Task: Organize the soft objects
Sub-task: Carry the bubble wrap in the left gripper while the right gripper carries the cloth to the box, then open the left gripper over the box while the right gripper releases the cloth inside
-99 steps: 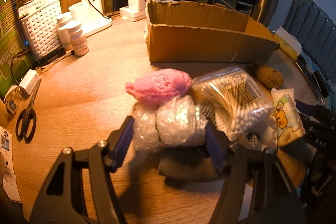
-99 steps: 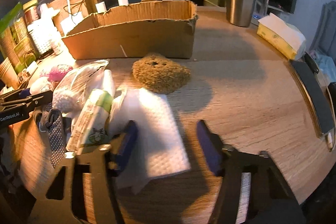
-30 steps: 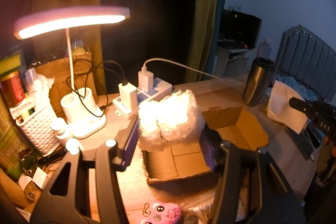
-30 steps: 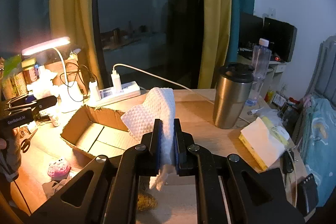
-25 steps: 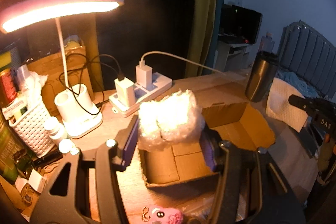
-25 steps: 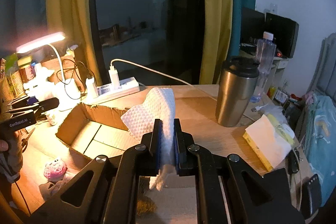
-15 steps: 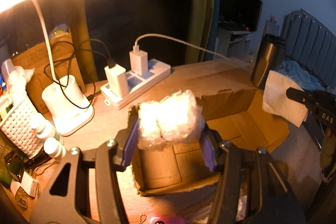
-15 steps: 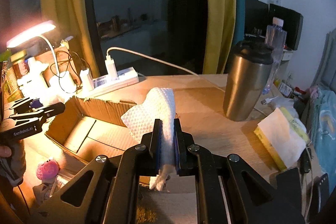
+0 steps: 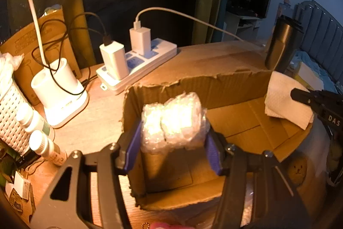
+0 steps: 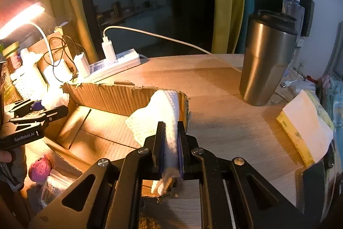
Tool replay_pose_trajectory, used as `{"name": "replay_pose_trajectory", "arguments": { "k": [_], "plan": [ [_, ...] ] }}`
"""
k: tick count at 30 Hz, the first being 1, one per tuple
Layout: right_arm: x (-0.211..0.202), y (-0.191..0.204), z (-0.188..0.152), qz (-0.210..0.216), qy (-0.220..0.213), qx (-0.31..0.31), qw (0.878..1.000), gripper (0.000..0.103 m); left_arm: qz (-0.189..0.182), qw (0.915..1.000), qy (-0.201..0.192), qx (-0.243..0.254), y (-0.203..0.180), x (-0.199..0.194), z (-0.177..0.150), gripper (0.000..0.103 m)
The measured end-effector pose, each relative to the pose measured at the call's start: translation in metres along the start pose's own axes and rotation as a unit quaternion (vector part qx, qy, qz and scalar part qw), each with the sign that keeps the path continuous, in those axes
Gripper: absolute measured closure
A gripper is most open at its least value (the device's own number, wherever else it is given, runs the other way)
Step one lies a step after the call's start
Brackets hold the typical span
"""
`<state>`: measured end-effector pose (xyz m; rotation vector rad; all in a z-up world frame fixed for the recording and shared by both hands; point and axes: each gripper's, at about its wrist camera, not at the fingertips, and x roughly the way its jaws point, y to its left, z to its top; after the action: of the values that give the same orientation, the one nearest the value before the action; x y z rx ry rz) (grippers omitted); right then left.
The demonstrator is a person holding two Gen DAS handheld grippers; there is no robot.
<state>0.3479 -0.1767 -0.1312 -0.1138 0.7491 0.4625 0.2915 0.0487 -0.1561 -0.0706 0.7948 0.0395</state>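
Left wrist view: the left gripper (image 9: 173, 143) is seen with a wad of bubble wrap (image 9: 174, 121) between its blue pads, its jaws just opening, above the near-left corner of the open cardboard box (image 9: 193, 87) on the worktop (image 9: 94, 128). The right gripper (image 10: 171, 143) is pressed together on a folded white paper towel (image 10: 158, 115), held over the box's right end. Each bundle is best lowered well inside the walls before being let go, since light material can catch on the torn rim. The two should be set apart, one at each end, so that room is left for the pink plush (image 10: 39, 167) and the rest
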Motion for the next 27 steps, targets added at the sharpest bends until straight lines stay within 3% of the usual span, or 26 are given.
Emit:
{"name": "replay_pose_trajectory", "arguments": {
  "k": [7,11,15,27],
  "plan": [
    [0.001,0.002,-0.001,0.001,0.002,0.003,1.000,0.090,0.006,0.9999,0.004,-0.008,0.001,-0.001,0.000,0.041],
    [-0.001,0.008,0.000,0.002,0.001,0.002,1.000,0.062,-0.004,0.9999,-0.005,-0.013,0.003,-0.010,-0.001,0.033],
    [-0.006,0.012,0.001,0.004,-0.004,0.001,1.000,0.056,0.002,0.9998,-0.017,-0.011,0.003,-0.021,-0.002,0.029],
    [-0.040,0.022,0.000,-0.010,-0.025,-0.004,1.000,0.054,0.001,0.9988,-0.047,-0.015,0.005,-0.062,-0.005,0.028]
  ]
}}
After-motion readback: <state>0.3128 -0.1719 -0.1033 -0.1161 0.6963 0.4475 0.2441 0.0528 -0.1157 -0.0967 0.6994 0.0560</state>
